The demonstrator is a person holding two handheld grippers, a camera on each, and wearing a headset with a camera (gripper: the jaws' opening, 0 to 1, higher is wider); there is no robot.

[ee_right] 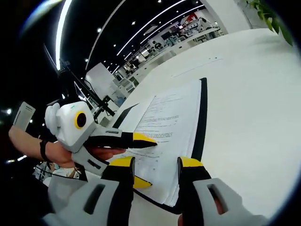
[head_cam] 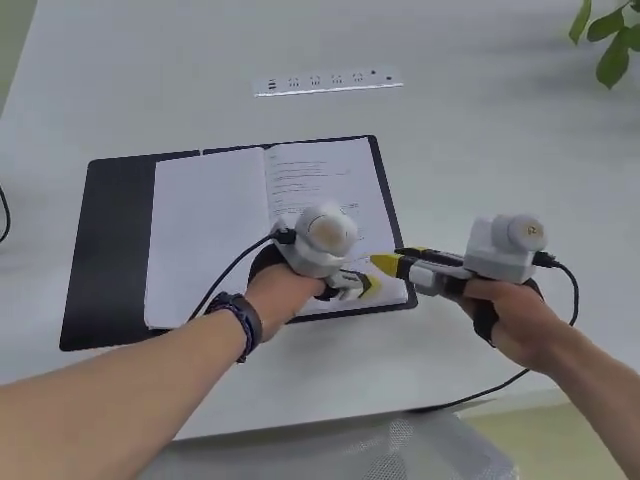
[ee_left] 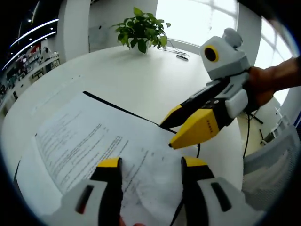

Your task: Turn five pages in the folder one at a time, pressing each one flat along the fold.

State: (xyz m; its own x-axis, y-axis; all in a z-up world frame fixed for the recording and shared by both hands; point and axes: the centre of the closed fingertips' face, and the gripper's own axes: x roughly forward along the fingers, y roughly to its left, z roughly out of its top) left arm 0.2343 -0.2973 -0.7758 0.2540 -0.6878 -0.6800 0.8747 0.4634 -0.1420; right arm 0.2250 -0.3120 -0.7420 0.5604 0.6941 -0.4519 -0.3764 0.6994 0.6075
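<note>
Black open folder (head_cam: 108, 255) lies flat on the white worktop (head_cam: 500, 140): bare inner cover at far left, then a blank white sheet (head_cam: 205, 235), then the printed white page (head_cam: 322, 178) on the right half. The grey, yellow-tipped left gripper (head_cam: 357, 286) sits low over the printed page's near right corner, its 2 fingers spread wide with nothing between them, likely there to pin or catch that corner; contact with the paper can't be told. The matching right gripper (head_cam: 386, 265) points in from the right at the same corner, fingers moderately apart and holding nothing, probably lined up to lift the page edge. Folder's near edge runs close to the worktop's front edge, so little room there. To the right of the folder is bare worktop, good for swinging a page over. White power strip (head_cam: 328, 81) sits well behind, green leafy plant (head_cam: 608, 40) far right.
</note>
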